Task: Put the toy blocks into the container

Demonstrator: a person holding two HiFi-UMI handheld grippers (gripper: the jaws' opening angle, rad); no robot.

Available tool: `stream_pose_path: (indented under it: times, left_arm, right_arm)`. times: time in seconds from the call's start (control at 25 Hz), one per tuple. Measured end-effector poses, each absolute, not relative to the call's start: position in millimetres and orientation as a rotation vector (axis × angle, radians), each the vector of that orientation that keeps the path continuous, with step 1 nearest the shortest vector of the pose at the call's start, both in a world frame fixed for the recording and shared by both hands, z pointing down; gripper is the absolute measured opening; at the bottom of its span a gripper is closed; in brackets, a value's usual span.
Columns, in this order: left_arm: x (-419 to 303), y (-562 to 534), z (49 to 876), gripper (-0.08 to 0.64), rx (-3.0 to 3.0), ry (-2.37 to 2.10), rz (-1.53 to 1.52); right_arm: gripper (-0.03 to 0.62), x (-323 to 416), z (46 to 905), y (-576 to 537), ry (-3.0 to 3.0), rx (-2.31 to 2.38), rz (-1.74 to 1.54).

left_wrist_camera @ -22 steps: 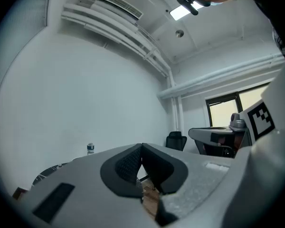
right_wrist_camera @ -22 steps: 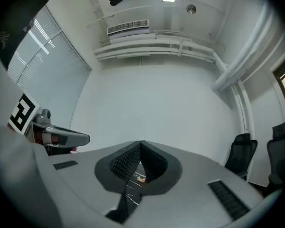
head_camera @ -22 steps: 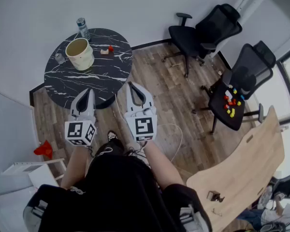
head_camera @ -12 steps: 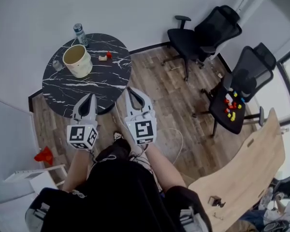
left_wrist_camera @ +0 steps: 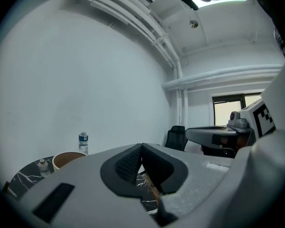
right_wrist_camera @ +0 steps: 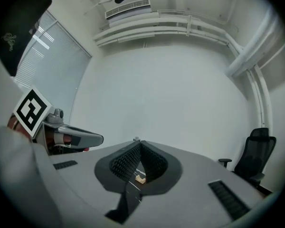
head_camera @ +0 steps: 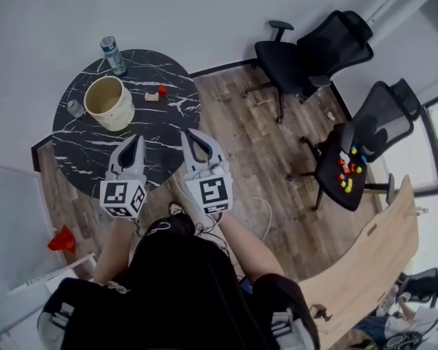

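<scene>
The right tongs (right_wrist_camera: 137,145) have their jaws pressed together at the tips, with nothing between them. A small tan block (right_wrist_camera: 140,178) shows through the gap below the tips. The left tongs (right_wrist_camera: 99,138) reach in from the left. A black office chair (right_wrist_camera: 255,156) stands at the right.

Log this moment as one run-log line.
left gripper: shut, empty | right gripper: shut, empty | container: upright on table | toy blocks: two on table beside container, others on chair seat
</scene>
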State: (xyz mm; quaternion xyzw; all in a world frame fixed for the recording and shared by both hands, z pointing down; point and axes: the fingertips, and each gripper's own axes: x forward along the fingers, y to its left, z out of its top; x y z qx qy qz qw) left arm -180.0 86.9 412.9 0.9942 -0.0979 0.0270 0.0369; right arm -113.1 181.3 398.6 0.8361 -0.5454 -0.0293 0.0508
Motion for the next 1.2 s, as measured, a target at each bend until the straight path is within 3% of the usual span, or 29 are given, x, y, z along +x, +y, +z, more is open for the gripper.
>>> stream_pose_path:
  times: [0.56,1.2]
  left_arm:
    - [-84,10,449,0.000,2.988,-0.186,0.257]
    - [56,-77,536,0.000,2.828,-0.400,0.579]
  right_arm:
    - [-0.003,-24,428,105,-1.690,2.448,0.062]
    - [-0.003,126,521,-2,-1.966,2.101,0.292]
